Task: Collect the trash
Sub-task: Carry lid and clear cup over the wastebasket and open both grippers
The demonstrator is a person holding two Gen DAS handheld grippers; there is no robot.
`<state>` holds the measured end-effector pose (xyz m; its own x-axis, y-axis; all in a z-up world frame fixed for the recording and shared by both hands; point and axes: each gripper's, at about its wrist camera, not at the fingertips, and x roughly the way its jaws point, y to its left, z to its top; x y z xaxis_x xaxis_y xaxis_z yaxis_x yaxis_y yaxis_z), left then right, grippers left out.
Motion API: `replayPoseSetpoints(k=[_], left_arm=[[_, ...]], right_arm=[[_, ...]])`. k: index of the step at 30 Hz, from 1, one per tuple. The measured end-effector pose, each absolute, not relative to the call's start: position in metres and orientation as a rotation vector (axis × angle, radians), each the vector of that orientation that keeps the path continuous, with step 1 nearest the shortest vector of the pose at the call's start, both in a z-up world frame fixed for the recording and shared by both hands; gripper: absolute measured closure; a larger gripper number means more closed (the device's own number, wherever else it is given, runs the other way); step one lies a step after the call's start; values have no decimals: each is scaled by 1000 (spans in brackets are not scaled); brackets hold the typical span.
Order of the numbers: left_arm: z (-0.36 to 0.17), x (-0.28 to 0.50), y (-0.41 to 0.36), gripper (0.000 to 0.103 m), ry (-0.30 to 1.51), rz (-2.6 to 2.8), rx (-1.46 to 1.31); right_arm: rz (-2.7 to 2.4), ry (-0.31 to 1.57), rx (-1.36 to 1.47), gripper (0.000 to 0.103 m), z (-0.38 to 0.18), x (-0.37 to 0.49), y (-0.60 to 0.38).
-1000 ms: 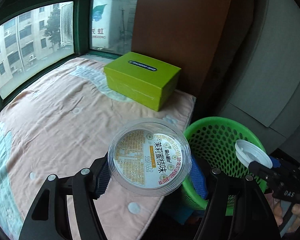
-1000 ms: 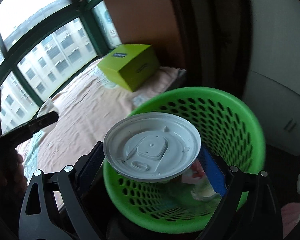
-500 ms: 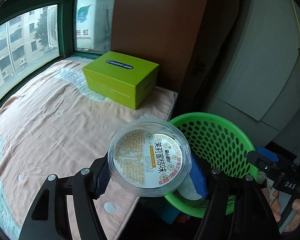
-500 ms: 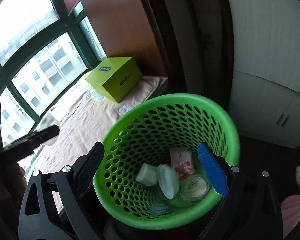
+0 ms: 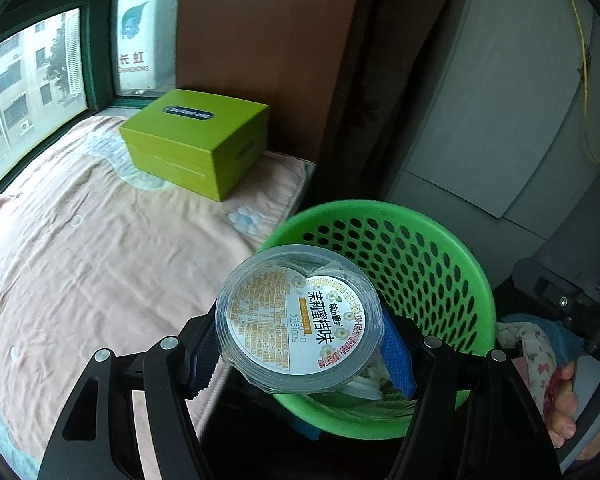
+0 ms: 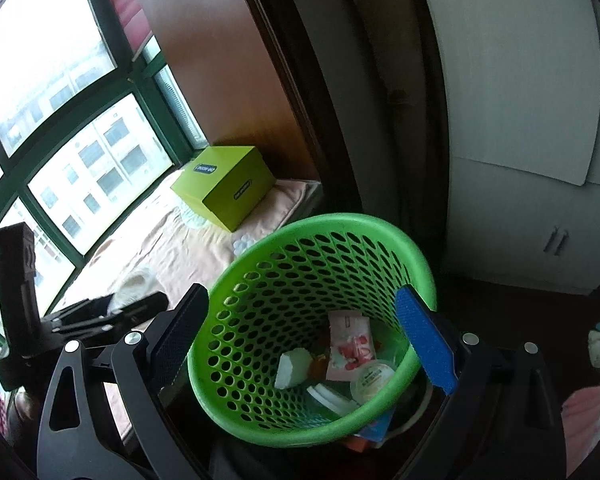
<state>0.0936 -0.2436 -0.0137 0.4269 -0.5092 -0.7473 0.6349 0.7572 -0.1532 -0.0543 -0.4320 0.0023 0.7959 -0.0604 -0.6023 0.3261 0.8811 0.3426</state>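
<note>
The left gripper [image 5: 300, 344] is clenched on a clear round cup [image 5: 298, 322], its blue pads pressing the cup's two sides. The cup's printed base faces the camera, white with yellow text blocks and a red-edged rim. It hangs above the near edge of the green basket [image 5: 452, 256], partly over the rim and partly over the bedding beside it.

The right gripper [image 6: 304, 338] is released, its jaws spread wide with nothing between them, and the basket [image 6: 260, 272] shows through the gap. At the basket's bottom lie a white wedge-shaped scrap [image 6: 292, 368], a pink and white packet [image 6: 348, 344], a round lid [image 6: 374, 376] with a printed label and a second white lid [image 6: 328, 396].

The basket stands just beside a bed [image 5: 100, 248] covered in a peach sheet. A lime green box [image 5: 196, 140] sits on the bed near the window [image 5: 40, 72], well apart from the basket. White cupboard doors [image 6: 520, 140] stand behind the basket. The person's fingers [image 5: 564, 408] show at the right edge of the left view, wrapped on the other gripper's handle
</note>
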Motion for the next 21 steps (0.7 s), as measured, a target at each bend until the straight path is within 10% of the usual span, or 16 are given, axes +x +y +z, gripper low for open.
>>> replayPoseSetpoints(k=[21], left_arm=[[-8, 76, -248, 12, 851, -718, 152]], right_arm=[[-179, 605, 454, 10, 8, -60, -424]])
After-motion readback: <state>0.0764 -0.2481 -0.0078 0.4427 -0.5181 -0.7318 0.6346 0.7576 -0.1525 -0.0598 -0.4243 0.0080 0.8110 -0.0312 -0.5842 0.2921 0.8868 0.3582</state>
